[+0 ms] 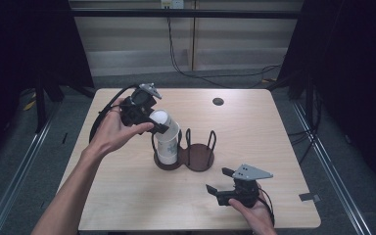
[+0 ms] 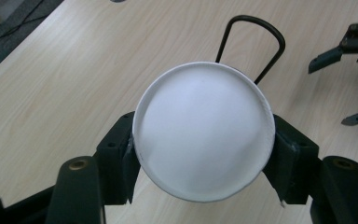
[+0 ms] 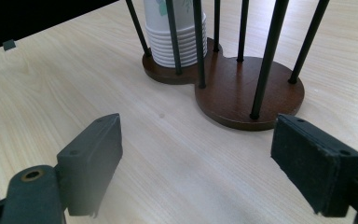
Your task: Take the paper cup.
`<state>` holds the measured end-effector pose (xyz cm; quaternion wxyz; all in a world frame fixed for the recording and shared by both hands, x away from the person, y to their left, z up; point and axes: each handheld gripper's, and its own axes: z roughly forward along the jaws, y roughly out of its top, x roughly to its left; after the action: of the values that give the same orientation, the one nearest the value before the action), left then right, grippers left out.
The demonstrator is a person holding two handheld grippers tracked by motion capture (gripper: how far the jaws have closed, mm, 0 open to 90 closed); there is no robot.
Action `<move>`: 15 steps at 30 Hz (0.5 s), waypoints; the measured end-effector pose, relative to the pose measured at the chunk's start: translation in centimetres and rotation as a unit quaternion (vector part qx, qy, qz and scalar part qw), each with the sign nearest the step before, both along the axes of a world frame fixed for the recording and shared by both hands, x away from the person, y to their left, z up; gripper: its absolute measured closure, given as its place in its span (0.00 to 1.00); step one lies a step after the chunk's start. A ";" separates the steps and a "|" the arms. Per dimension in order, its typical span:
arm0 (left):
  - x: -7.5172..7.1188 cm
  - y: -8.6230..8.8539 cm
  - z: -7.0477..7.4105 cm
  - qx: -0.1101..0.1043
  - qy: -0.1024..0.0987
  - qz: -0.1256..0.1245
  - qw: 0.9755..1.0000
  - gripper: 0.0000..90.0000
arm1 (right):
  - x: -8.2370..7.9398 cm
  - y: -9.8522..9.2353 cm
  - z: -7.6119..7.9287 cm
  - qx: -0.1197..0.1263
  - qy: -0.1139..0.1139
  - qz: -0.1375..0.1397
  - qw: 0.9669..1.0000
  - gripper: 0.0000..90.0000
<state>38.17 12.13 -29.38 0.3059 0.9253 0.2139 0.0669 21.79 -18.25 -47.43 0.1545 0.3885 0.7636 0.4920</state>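
The right tongs [image 1: 219,180] rest low near the front edge of the worktop [image 1: 127,196] in the person's right hand [image 1: 254,215], their jaws spread wide with nothing but bare wood between them. Just ahead of them stands the dark wooden cup holder [image 3: 249,93], two round bases joined, with thin black rods rising out of frame; its nearer bay is bare. The farther bay holds a stack of paper cups [image 3: 177,42], rims ringed one on another, with a green print cut off at the top edge, too little of it to read.

Farther off, the left tongs [image 1: 164,125] grip a white paper cup [image 2: 204,130] by its rim on both sides, pads pressed against it. That cup sits tilted at the top of the stack. No writing is legible.
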 end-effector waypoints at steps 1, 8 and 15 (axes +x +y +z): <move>0.0 0.2 0.0 -0.009 0.003 0.000 1.000 0.40 | 0.0 0.0 0.0 0.000 0.000 0.000 1.000 0.18; -0.6 1.1 0.5 -0.051 -0.007 -0.003 0.999 0.40 | 0.1 0.0 0.0 0.001 -0.001 0.000 1.000 0.18; -1.2 2.1 0.3 -0.095 -0.017 -0.015 0.995 0.40 | 0.0 -0.1 0.0 0.003 0.001 -0.001 1.000 0.18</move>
<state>36.98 14.21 -29.09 0.3973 0.8936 0.2005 0.0578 21.84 -18.31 -47.43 0.1530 0.3903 0.7618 0.4939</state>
